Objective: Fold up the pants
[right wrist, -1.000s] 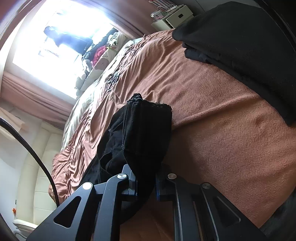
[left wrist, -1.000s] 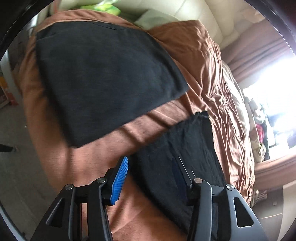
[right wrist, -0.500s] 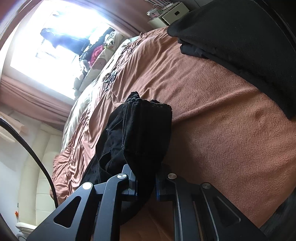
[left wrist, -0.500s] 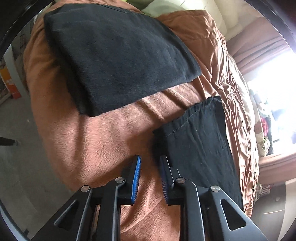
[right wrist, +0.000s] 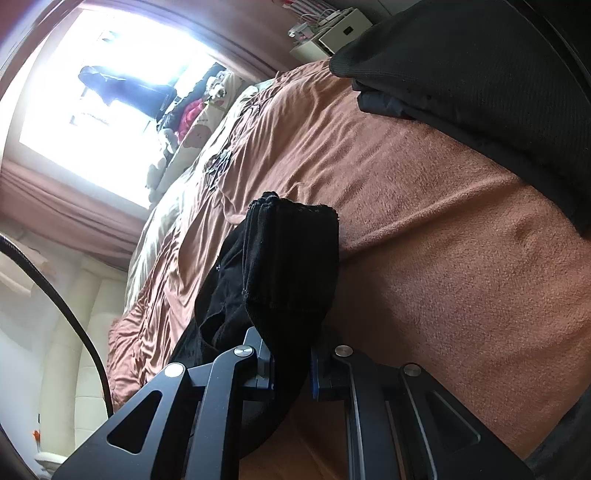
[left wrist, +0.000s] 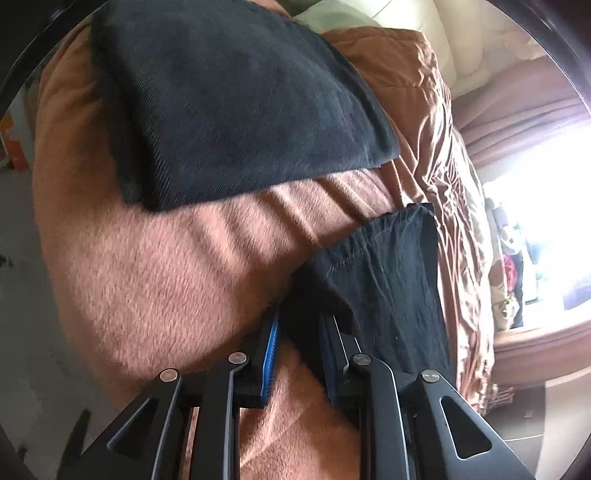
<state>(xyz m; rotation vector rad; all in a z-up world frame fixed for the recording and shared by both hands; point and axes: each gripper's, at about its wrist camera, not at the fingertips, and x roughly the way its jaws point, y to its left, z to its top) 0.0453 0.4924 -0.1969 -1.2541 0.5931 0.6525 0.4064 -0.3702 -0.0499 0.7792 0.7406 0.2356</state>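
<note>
Black pants (left wrist: 391, 280) lie on a brown blanket (left wrist: 177, 280) on the bed. My left gripper (left wrist: 300, 352) has its blue-padded jaws closed to a narrow gap around the near corner of the pants. My right gripper (right wrist: 291, 369) is shut on the bunched ribbed edge of the same pants (right wrist: 291, 254), which stands up between its fingers. The rest of the pants trails off to the left behind the right gripper.
A folded stack of dark clothes (left wrist: 236, 96) lies farther along the blanket; it also shows in the right wrist view (right wrist: 480, 74). A bright window (right wrist: 110, 92) with curtains, cream cushions (right wrist: 74, 332) and a white box (right wrist: 343, 31) surround the bed. Floor (left wrist: 22, 295) is at left.
My left gripper has closed from wide open onto the corner of the pants and moved in toward it. My right gripper keeps its hold and has barely moved.
</note>
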